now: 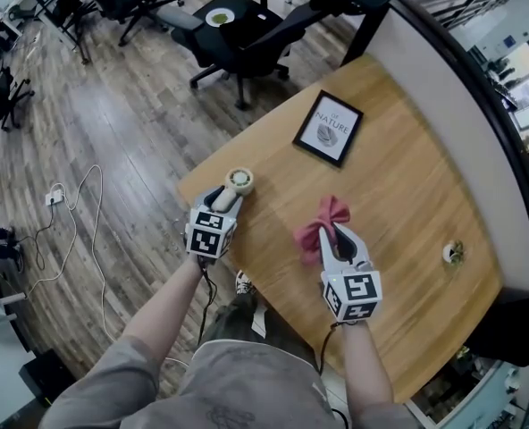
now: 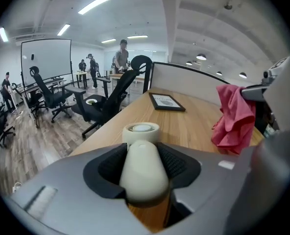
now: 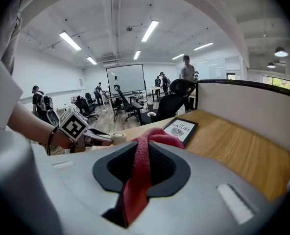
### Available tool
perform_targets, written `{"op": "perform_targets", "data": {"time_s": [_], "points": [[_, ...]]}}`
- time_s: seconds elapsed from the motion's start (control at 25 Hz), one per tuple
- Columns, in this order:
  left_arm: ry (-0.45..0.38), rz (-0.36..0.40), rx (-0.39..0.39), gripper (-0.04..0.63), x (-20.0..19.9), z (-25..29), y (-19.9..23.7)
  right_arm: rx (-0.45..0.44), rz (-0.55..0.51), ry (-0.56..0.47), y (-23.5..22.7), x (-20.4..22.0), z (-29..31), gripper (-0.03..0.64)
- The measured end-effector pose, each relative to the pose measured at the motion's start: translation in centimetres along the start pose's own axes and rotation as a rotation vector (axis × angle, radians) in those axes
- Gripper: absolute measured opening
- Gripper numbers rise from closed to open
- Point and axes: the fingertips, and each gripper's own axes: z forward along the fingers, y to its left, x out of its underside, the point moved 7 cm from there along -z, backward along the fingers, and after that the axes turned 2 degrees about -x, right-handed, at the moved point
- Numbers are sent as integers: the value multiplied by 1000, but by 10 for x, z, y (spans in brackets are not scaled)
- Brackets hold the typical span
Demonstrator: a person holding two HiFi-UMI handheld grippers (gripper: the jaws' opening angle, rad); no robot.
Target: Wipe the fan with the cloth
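1. Plainly, the left gripper [image 1: 227,200] is clenched on a small cream fan [image 1: 239,180]. Its dark pads press on both sides of the fan's rounded body, and the round head sticks out past the jaw tips.
2. The fan is over the near left corner of the wooden table [image 1: 407,195], just inside the edge. Whether it touches the tabletop cannot be told.
3. The right gripper [image 1: 338,239] is grasping a red cloth [image 1: 323,222]. A fold of it runs down between the pads, and the rest bunches up beyond the tips.
4. The cloth is above the middle of the table's near side, to the right of the fan and apart from it.
5. Both grippers point away from the person and tilt downward toward the table.
6. A black picture frame [image 1: 328,128] lies flat farther back on the table.
7. A black office chair [image 1: 238,34] stands on the wooden floor beyond the table's far corner.
8. Several people stand near a whiteboard [image 2: 46,58] in the background.
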Motion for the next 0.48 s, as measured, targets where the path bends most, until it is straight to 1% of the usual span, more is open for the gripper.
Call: {"op": "perform_targets", "data": {"time_s": [0.12, 0.24, 0.32, 0.48], "points": [[60, -6, 0, 193, 10, 5, -3, -17, 27, 8, 2, 2, 3, 64], [105, 17, -11, 193, 18, 9, -5, -29, 43, 9, 5, 1, 4, 64], [123, 28, -19, 193, 21, 11, -6, -38, 59, 5, 7, -1, 2, 64], [148, 16, -20, 196, 26, 10, -5, -44, 65, -5, 9, -8, -7, 63]]}}
